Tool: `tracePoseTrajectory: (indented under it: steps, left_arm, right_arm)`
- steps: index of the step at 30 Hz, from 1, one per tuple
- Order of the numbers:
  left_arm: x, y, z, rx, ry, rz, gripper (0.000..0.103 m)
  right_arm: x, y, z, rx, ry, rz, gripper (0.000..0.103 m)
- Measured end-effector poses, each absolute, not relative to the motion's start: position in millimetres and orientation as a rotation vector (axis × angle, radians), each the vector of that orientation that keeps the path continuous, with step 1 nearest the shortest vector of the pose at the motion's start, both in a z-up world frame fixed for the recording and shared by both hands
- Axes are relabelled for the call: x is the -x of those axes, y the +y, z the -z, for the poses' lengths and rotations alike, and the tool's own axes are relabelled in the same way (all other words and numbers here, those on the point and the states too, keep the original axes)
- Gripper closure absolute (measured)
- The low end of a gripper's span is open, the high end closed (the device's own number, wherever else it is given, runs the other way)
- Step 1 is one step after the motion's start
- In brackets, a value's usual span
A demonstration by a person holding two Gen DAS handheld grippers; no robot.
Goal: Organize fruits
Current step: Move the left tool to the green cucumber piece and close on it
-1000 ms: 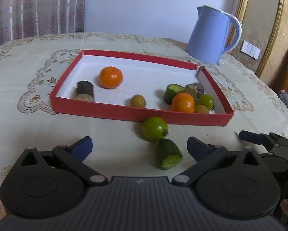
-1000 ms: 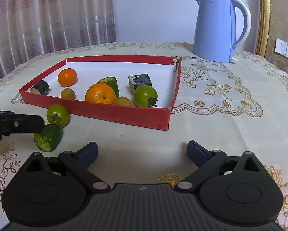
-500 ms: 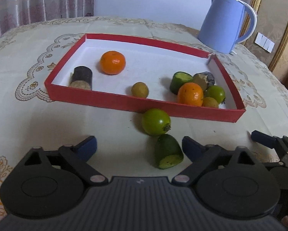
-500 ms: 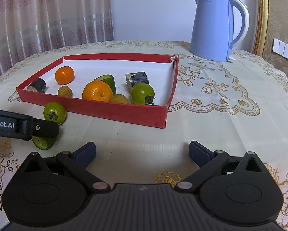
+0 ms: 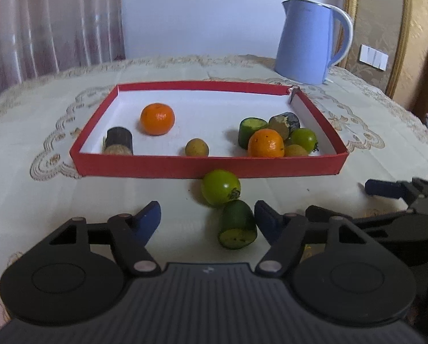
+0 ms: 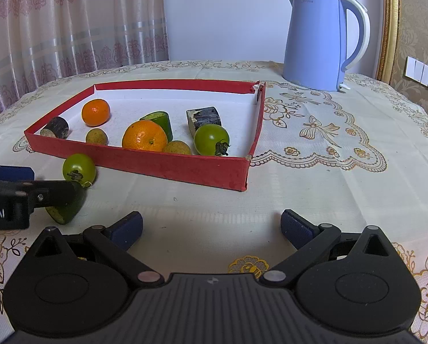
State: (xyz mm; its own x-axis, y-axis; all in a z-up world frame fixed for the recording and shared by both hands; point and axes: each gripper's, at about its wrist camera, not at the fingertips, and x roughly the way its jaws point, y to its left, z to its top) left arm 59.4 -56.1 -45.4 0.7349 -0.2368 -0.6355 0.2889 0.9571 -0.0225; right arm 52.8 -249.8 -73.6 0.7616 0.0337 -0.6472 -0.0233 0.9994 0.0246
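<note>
Left claw [image 5: 206,219], narrowing but apart, straddles dark-green cucumber stub [image 5: 237,228] with pale cut face.

The left gripper [image 5: 206,219] is closing its jaws around the cucumber piece [image 5: 237,225], not yet pressing; a green tomato [image 5: 220,188] is sitting at its twelve o'clock.

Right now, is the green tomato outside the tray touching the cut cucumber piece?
Touching: the left wrist view shows the green tomato resting against the cucumber piece, no gap visible.
</note>
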Motion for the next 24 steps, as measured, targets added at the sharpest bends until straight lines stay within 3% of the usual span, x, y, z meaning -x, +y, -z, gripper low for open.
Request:
tracePoseTrajectory:
  steps: [5, 12, 18, 21, 23, 24]
  left_arm:
    - [-61.0, -54.8, 48.3, -0.067, 0.706, 0.297, 0.021]
    - [-62.3, -53.1, 50.6, -0.064, 0.717, 0.294, 0.023]
    - [-57.9, -60.6, 49.8, -0.111, 0.690, 0.343, 0.040]
    - [-56.4, -67.1, 52.4, -0.136, 0.688, 0.383, 0.053]
    - [-57.2, -69.6, 53.4, -0.127, 0.704, 0.418, 0.067]
    - [-58.1, -70.5, 53.8, -0.118, 0.716, 0.432, 0.069]
  right_arm:
    - [-53.0, -249.9, 73.7, -0.016, 0.704, -0.031, 0.000]
    - [-52.9, -250.0, 73.7, -0.016, 0.704, -0.031, 0.000]
    - [-52.9, -249.9, 73.7, -0.016, 0.704, -0.031, 0.000]
    - [-52.9, -249.9, 73.7, -0.016, 0.704, -0.031, 0.000]
    - [-52.8, -249.9, 73.7, -0.015, 0.704, -0.030, 0.000]
    - [-52.9, -249.9, 73.8, -0.016, 0.704, -0.031, 0.000]
